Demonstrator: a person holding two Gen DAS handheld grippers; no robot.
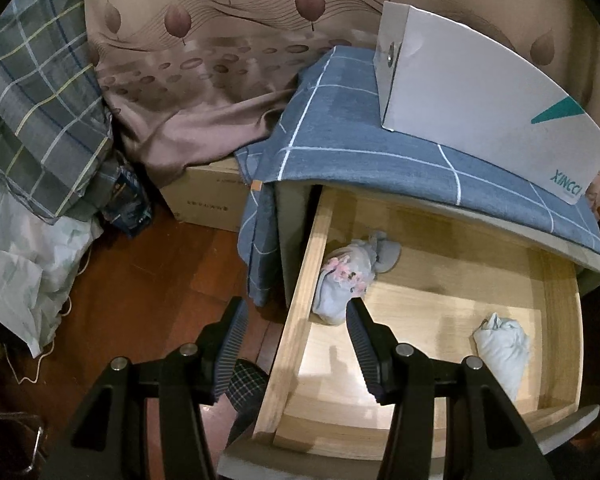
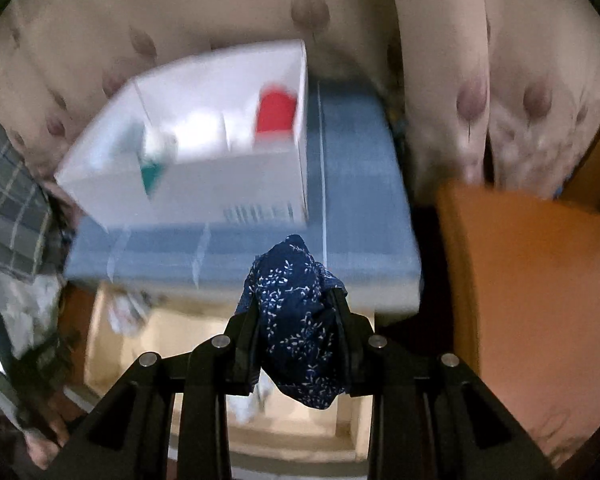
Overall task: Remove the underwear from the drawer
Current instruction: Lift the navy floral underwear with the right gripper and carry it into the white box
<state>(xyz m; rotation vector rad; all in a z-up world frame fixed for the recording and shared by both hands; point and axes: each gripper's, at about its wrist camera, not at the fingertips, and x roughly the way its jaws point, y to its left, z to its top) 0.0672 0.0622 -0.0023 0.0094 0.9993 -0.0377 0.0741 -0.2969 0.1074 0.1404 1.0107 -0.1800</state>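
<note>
Both grippers differ: right gripper (image 2: 296, 312) clamps navy underwear (image 2: 296, 312) (view blurred, seemingly above drawer (image 1: 300, 304)); left gripper (image 1: 298, 330) gapes empty.

From my right wrist view everything past the dark blue floral underwear (image 2: 300, 320) smears: the white box (image 2: 204, 160), its contents and the drawer (image 2: 148, 340) below are unreadable. My left view's black finger (image 1: 366, 344) covers part of the pale bundle (image 1: 348, 280).

Pale bare-wood drawer (image 1: 300, 300), soft cloth bundles (image 1: 348, 276), matt white cardboard box (image 1: 480, 112).
</note>
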